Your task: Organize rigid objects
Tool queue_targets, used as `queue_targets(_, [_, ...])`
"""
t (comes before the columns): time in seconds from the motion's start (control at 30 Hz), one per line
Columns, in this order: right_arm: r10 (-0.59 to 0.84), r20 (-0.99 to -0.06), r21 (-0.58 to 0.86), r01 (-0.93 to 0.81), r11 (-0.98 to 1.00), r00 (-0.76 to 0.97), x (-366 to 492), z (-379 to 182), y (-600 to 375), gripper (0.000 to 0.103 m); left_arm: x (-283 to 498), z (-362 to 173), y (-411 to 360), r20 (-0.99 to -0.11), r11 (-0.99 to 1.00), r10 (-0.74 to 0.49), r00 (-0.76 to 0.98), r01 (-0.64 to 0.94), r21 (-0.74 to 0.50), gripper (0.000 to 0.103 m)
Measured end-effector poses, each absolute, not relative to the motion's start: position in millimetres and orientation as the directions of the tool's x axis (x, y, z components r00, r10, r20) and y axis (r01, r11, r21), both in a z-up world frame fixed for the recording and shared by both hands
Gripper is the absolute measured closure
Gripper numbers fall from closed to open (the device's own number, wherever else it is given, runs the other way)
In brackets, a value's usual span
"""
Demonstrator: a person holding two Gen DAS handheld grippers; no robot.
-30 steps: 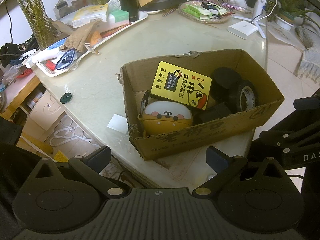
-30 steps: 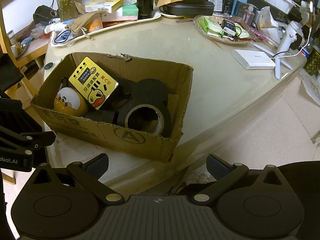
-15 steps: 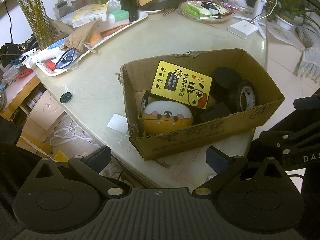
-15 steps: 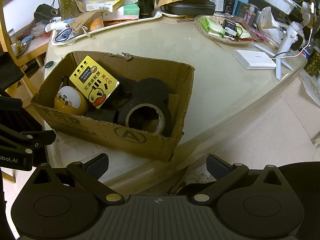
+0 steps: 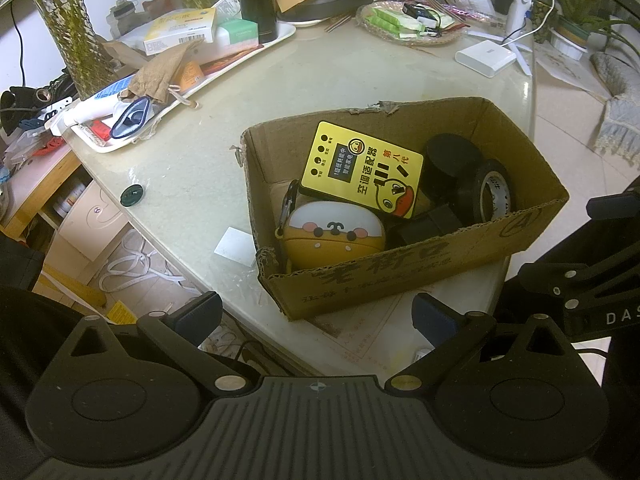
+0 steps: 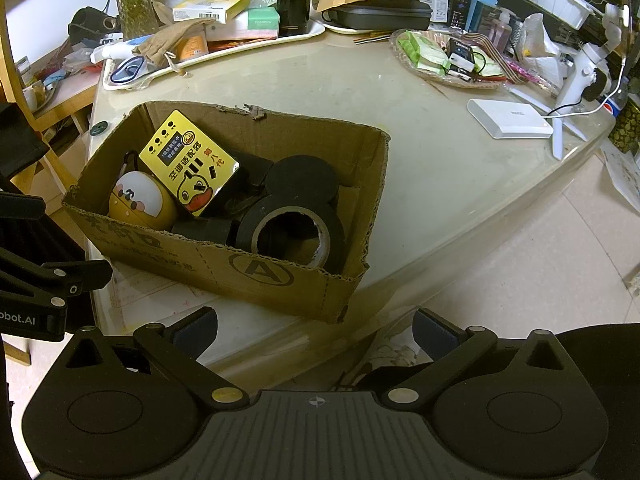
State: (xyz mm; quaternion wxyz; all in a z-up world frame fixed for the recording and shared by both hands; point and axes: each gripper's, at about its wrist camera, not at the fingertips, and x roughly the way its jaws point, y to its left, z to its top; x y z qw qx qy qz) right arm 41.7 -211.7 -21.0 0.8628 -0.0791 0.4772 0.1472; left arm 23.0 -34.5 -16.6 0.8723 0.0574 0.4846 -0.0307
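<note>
One cardboard box [image 5: 404,276] is sitting at the near edge of a cluttered pale table [image 5: 320,76], holding two black tape rolls [image 6: 292,232]. Both grippers, left gripper [image 5: 316,316] and right gripper [image 6: 316,326], are hovering released before the box.

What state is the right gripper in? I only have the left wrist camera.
Observer: The right gripper is open, with nothing between its fingers.
Operator: Any room at the box's right end?
Observer: Yes, in the cardboard box a gap shows between the black disc and the end wall.
Operator: Anything tucked under the yellow card?
Observer: A black object sits beneath the far edge of the yellow card, beside the disc.
</note>
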Motion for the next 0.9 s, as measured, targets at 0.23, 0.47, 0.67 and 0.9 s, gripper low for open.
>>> queue_targets(0.23, [0.178,-0.847,0.004,-0.33,0.944,0.501,41.8,-21.1,-211.7,0.0,23.1,-16.4,-34.5,-0.849,0.992,0.002,0.528,0.109,0.07,0.0])
queue_targets(0.47, [0.178,-0.847,0.004,-0.33,0.944,0.501,41.9,-21.0,-211.6,0.0,23.5,-16.1,-35.2,-0.848,0.991,0.0,0.53,0.112,0.069,0.0])
queue_targets(0.67, [0.178,-0.847,0.004,-0.33,0.944,0.5,41.8,-21.2,-211.4,0.0,22.9,-17.1,-36.6,-0.848,0.991,0.0,0.53,0.111,0.07,0.0])
queue_targets(0.9, [0.178,-0.847,0.003,-0.33,0.944,0.5,41.9,-21.0,-211.2,0.0,22.9,-16.0,-32.7,-0.848,0.992,0.002,0.531,0.107,0.07,0.0])
